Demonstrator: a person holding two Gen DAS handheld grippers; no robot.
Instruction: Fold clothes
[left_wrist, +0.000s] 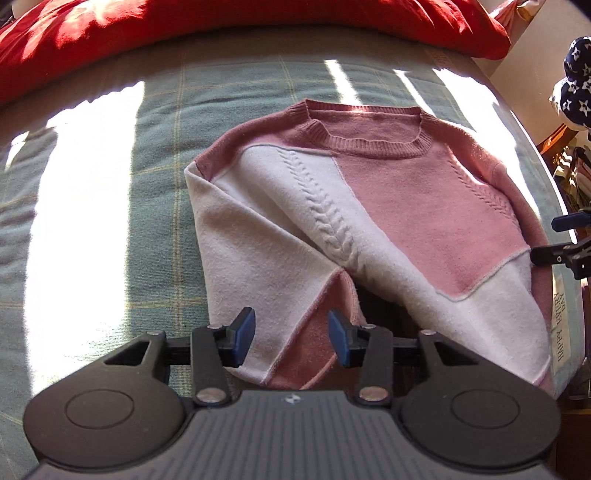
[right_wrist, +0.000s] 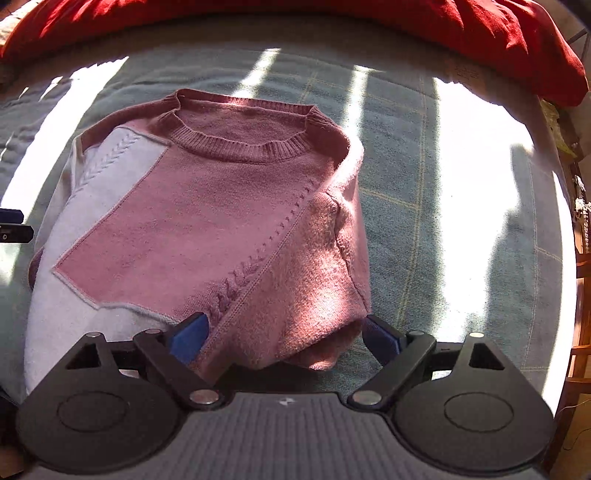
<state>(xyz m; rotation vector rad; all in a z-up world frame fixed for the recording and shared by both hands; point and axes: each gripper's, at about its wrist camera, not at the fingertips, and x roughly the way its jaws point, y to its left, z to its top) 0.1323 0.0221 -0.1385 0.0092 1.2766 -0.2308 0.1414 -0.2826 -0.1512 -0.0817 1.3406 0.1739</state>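
Left gripper (left_wrist: 291, 341) apart, pink-white sweater (left_wrist: 369, 221), green blanket (left_wrist: 159, 122)

Both wrist views look steeply down, close, sharing the sweater (left_wrist: 369, 221): 1 from its left, 1 from its right.

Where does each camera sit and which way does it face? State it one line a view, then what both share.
Left wrist: on the left gripper, looking steeply down at the pink-and-white knitted sweater; the right gripper's tip shows at its right edge.
Right wrist: on the right gripper, looking steeply down at the sweater's pink sleeve side.
Shared: sweater, green checked blanket, red cloth.
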